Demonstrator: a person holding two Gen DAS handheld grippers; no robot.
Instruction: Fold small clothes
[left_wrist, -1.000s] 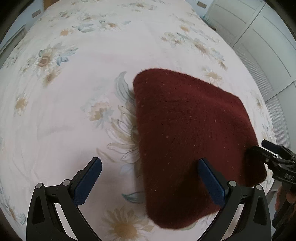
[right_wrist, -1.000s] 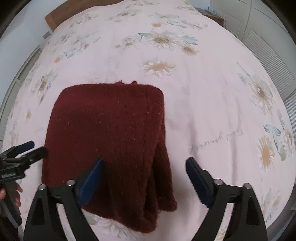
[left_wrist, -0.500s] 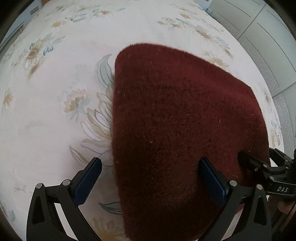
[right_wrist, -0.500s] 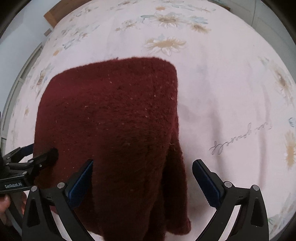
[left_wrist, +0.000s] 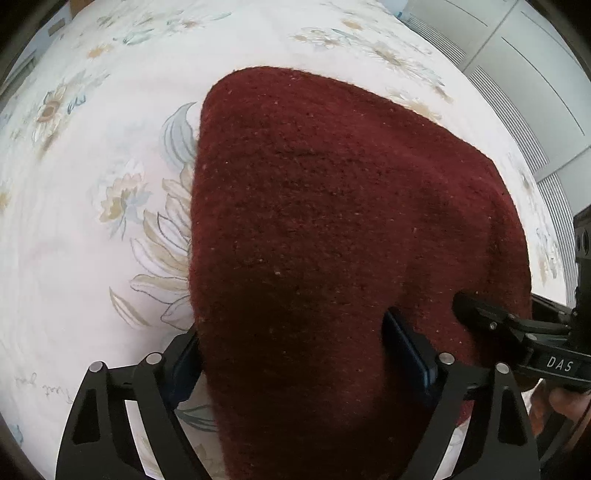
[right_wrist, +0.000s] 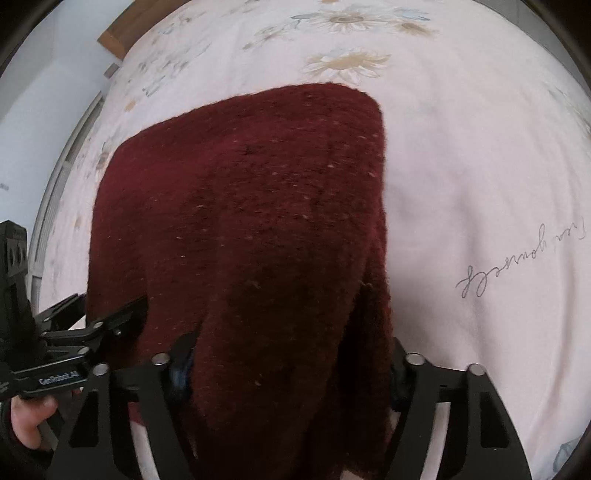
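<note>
Your main risk here is a lopsided or partial pick-up: the dark red knit garment (left_wrist: 332, 229) is thick and already doubled, so if either set of jaws bites only the top layer near its close edge, the lower layer will likely sag out and the fold will open as you carry it over. A second risk is the two tools fouling each other, since the right gripper (left_wrist: 476, 314) shows at about 4 o'clock in the left wrist view, just beside the left one, with its tip touching the fabric. You could also pinch the floral bedsheet (left_wrist: 92, 221) underneath and drag it along. The garment lies on the sheet, filling the middle of both views and running down to 6 o'clock, where its near edge sits between the fingers. The left gripper (left_wrist: 295, 354) stands wide apart, its blue pads straddling the near edge at roughly 7 and 5 o'clock; the pads press against or sit just beside the wool, but nothing is clamped yet. In the right wrist view the right gripper (right_wrist: 284, 362) is likewise spread wide over the hanging near edge, not clamped, and the left gripper (right_wrist: 110, 321) enters at 8 o'clock, touching the garment's side.
</note>
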